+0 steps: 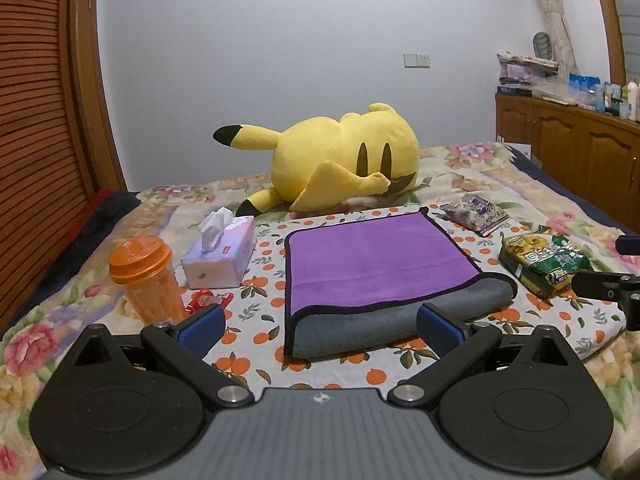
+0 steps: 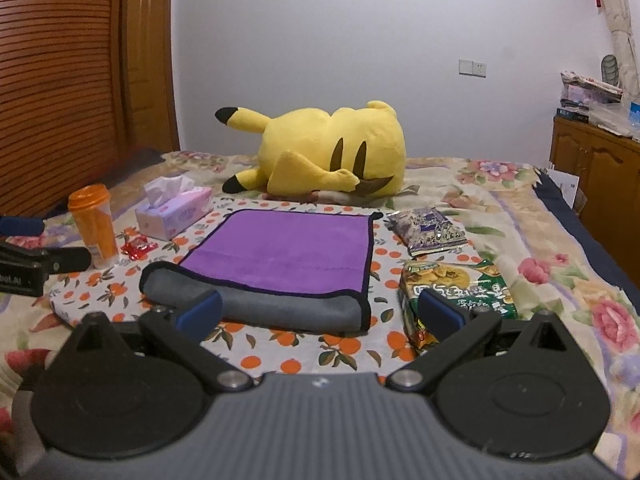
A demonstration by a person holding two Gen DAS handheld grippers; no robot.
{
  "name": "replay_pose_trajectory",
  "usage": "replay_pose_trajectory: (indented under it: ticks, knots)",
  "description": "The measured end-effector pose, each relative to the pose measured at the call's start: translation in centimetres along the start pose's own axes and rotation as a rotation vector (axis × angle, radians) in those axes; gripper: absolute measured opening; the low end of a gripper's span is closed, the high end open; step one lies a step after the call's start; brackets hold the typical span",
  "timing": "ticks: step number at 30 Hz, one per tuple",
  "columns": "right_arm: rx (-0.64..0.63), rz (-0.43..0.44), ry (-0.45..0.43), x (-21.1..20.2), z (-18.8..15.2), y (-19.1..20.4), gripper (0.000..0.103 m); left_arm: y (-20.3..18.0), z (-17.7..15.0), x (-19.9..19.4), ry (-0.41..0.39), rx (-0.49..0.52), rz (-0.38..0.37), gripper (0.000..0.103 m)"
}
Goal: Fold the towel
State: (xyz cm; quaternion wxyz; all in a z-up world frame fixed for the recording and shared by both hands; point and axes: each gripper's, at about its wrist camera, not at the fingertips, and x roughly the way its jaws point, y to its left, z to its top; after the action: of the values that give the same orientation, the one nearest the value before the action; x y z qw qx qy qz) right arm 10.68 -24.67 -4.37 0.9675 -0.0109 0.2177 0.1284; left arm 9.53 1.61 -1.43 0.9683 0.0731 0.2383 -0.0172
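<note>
A purple towel (image 1: pixel 372 260) with a grey underside and black trim lies on an orange-print mat (image 1: pixel 264 248) on the bed. Its near edge is folded over, showing a grey roll (image 1: pixel 360 328). It also shows in the right wrist view (image 2: pixel 288 252). My left gripper (image 1: pixel 320 326) is open and empty, hovering just before the towel's near edge. My right gripper (image 2: pixel 320 314) is open and empty, before the towel's near right corner. Each gripper shows at the edge of the other's view.
An orange cup (image 1: pixel 146 276), a tissue box (image 1: pixel 222 252) and a red wrapper (image 1: pixel 208 300) stand left of the towel. A green snack bag (image 1: pixel 544 260) and a purple packet (image 1: pixel 476 212) lie right. A yellow plush (image 1: pixel 340 156) lies behind. A wooden cabinet (image 1: pixel 576 148) stands right.
</note>
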Motion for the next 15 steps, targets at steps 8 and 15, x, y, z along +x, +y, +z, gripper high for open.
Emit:
replay_pose_trajectory:
  ticks: [8, 15]
  knots:
    - [-0.006, 0.011, 0.021, 2.0, 0.5, -0.2, 0.103, 0.8, 0.5, 2.3, 0.019, 0.009, -0.008, 0.103]
    - [-0.013, 0.021, 0.032, 3.6, 0.9, -0.4, 0.103, 1.8, 0.7, 4.9, 0.055, 0.007, -0.012, 0.099]
